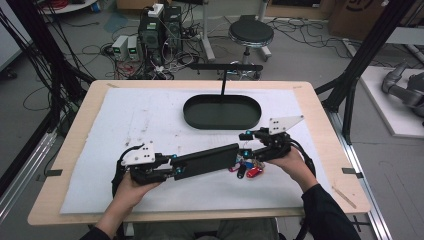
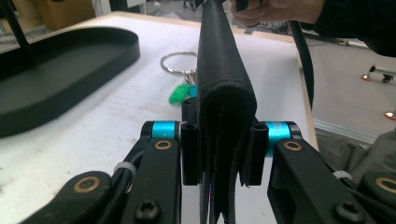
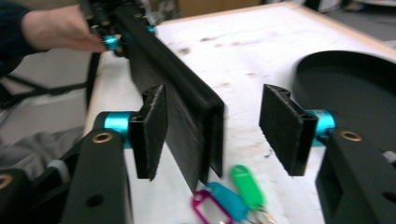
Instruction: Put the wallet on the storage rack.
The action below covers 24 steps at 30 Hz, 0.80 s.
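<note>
A long black wallet-like case (image 1: 205, 161) is held level above the white mat, and my left gripper (image 1: 175, 167) is shut on its left end. In the left gripper view both pads clamp the case (image 2: 226, 93) edge-up. My right gripper (image 1: 246, 150) is at the case's other end and open. In the right gripper view the case (image 3: 182, 102) lies close against the left pad (image 3: 149, 133), while the right pad (image 3: 282, 128) stands well clear of it. A bunch of keys with coloured tags (image 1: 247, 170) lies on the mat under that end.
A black oval tray (image 1: 195, 120) with an upright stand sits at the back middle of the mat. It is also near my right gripper (image 3: 345, 79) and to the left of my left gripper (image 2: 70, 74). A key ring (image 2: 177, 63) and a green tag (image 2: 180, 93) lie beyond the case.
</note>
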Motion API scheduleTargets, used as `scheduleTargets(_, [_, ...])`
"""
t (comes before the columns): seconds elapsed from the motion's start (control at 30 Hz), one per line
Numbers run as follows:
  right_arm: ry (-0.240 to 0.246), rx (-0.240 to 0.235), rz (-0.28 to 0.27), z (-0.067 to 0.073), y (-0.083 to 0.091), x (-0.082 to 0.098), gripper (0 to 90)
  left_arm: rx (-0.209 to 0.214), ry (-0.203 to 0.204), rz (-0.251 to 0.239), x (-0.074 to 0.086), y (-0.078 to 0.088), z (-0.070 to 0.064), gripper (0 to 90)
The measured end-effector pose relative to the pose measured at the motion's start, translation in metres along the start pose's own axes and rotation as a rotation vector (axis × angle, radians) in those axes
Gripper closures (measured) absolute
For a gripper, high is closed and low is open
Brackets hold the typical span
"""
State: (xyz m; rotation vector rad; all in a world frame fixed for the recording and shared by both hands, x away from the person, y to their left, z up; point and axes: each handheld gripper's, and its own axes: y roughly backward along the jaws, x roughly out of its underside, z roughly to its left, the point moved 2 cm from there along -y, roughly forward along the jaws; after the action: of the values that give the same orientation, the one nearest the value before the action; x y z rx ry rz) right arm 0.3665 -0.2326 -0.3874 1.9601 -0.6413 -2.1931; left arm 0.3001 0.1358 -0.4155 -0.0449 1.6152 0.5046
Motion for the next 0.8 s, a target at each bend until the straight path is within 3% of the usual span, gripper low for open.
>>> scheduleTargets(0.13, [-0.026,0.086,-0.024,-0.008,0.018,0.003,41.3,-0.009,-0.015,-0.025,-0.008,0.0,0.004,74.2])
scheduleTargets(0.17, [-0.041,0.151,-0.032,-0.012,0.027,0.005,39.8,-0.01,-0.019,-0.032,-0.01,0.0,0.004,74.2])
scheduleTargets(0.2, [-0.041,0.151,-0.032,-0.012,0.027,0.005,39.8,-0.012,-0.026,-0.039,-0.012,-0.001,0.005,74.2])
scheduleTargets(0.4, [-0.093,0.353,-0.031,-0.021,0.056,0.024,38.2,-0.02,-0.056,-0.057,-0.024,-0.004,0.007,74.3])
scheduleTargets(0.63, [-0.172,0.486,-0.055,-0.032,0.09,0.047,37.3,-0.025,-0.077,-0.082,-0.036,-0.013,0.014,74.2])
scheduleTargets(0.8, [-0.201,0.556,-0.067,-0.036,0.102,0.055,36.8,-0.034,-0.094,-0.079,-0.044,-0.021,0.019,74.2])
